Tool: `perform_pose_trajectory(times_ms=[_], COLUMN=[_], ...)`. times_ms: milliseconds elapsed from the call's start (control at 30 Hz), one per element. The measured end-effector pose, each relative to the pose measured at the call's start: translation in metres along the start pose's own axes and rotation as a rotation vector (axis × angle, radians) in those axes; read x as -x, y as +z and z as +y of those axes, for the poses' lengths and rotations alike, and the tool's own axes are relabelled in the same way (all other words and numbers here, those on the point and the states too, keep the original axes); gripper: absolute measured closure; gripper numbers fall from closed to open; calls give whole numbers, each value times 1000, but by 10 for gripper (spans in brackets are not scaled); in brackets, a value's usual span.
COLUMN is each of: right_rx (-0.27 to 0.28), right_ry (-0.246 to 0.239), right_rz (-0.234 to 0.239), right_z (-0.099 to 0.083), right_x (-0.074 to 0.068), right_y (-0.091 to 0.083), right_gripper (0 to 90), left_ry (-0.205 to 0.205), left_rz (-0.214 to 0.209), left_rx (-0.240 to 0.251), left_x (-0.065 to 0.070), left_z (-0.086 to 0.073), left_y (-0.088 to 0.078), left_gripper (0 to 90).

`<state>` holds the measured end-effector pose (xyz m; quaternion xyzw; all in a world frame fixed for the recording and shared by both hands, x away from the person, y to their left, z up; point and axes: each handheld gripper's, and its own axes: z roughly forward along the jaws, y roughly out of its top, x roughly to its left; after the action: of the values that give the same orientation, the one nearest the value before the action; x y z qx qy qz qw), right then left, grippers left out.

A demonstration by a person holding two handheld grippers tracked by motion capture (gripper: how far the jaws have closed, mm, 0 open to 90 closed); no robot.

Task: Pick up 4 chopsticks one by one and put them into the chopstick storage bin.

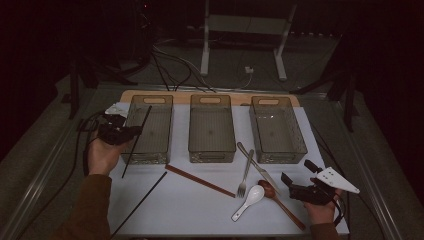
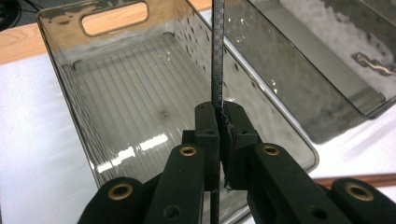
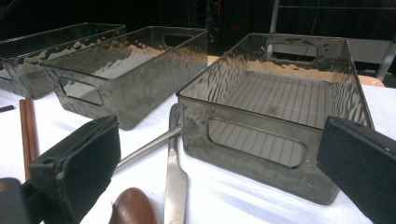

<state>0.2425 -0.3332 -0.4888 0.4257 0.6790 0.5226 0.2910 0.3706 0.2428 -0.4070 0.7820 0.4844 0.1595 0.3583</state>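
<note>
Nearest the person, 1 black chopstick (image 1: 139,204) lies loose on the white worktop (image 1: 200,210), and beside it a pair of brown chopsticks (image 1: 200,181), a fork (image 1: 244,174), a knife (image 1: 257,166), a white spoon (image 1: 248,201) and a wooden spoon (image 1: 280,198) wait, all still unsorted. The right tongs (image 1: 295,180) hover just beside the wooden spoon with jaws standing wide apart and nothing between them.

Farther up on the left, the left tongs (image 2: 219,126) are clamped shut on the second black chopstick (image 2: 216,51), which rises steeply over the left bin (image 2: 60,88); its upper end reaches above the bin's inside while the lower end hangs outside the near wall.

Beyond, the middle bin (image 1: 211,127) and the right bin (image 1: 277,129) stand in a row with the left one, and all 3 look bare inside.

By my reading the sorting has barely begun: the held chopstick is about to go into the left bin, and every other piece remains to be placed.
</note>
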Motion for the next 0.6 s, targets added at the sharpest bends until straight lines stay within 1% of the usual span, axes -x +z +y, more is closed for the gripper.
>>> perform_pose_trajectory(times_ms=[100, 167, 233, 367, 500, 600], right_rx=[0, -1, -1, 1, 1, 0], right_ry=[-2, -2, -2, 0, -1, -4], right_rz=[1, 1, 2, 1, 3, 4], right_z=[0, 0, 0, 0, 0, 0], right_x=[0, 0, 0, 0, 0, 0], right_y=[0, 0, 0, 0, 1, 1], right_gripper=[0, 0, 0, 0, 0, 0], left_ry=[-10, -8, -3, -13, -27, -32], left_rz=[0, 4, 1, -7, -19, -15], left_rx=[8, 6, 8, 16, 35, 47], left_x=[-2, -1, 0, -3, -7, -9], left_z=[3, 4, 6, 8, 11, 12], left_y=[1, 3, 4, 6, 7, 8], left_gripper=[876, 876, 876, 876, 875, 875])
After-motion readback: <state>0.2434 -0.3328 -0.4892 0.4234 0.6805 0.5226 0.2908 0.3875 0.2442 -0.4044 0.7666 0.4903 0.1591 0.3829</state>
